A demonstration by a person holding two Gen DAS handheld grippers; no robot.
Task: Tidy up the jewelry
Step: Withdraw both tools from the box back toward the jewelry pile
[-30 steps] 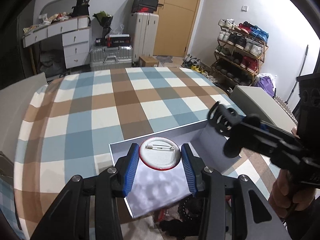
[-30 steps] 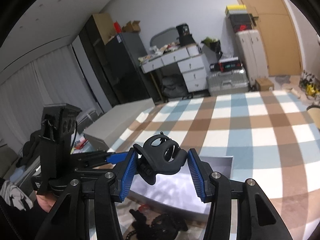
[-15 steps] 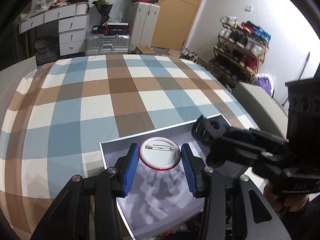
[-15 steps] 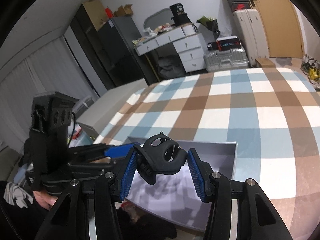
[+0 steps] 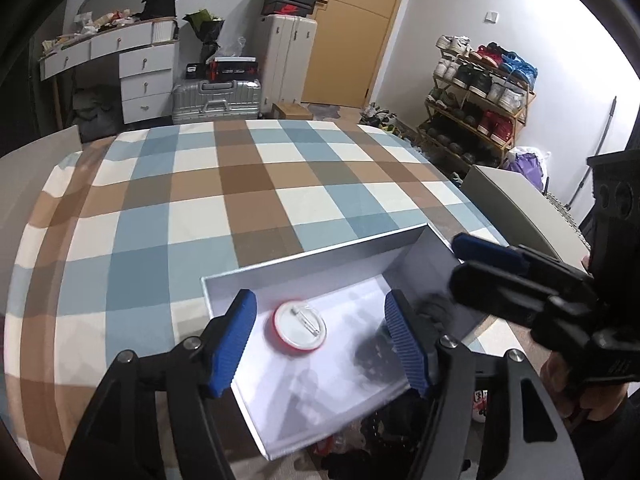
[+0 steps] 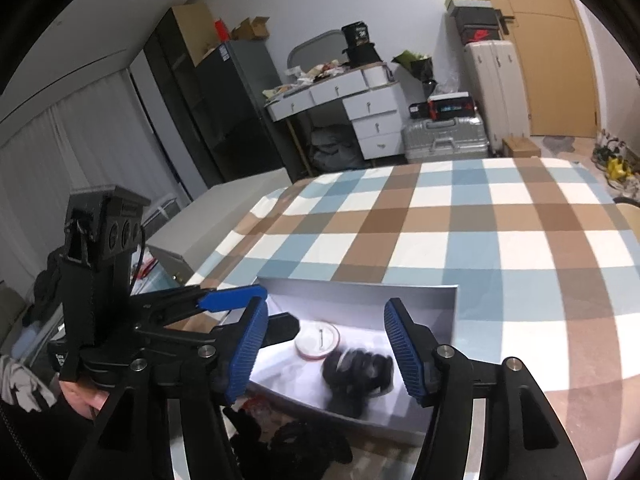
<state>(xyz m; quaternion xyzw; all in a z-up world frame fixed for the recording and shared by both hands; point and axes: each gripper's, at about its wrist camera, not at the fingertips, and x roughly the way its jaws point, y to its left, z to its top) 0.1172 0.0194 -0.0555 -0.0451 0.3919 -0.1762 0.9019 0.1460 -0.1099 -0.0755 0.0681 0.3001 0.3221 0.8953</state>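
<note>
With both items dropped, left gripper (image 5: 320, 340) and right gripper (image 6: 326, 350) are just opening, holding nothing. Badge (image 5: 299, 328) and claw clip (image 6: 358, 368) are lying below them in the box (image 5: 320, 268). Badge: light, rigid, grab by rim. Clip: springy, grab by body.

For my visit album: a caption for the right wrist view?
Open blue-padded jaws above a white cardboard box holding a round pin badge and black hair claw.

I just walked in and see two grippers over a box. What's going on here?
A person is sorting jewelry with two handheld grippers. Both jaws have just been opening: the left gripper let a round pin badge into the white box, and the right gripper dropped a black hair claw beside it. Nothing is held now.
</note>
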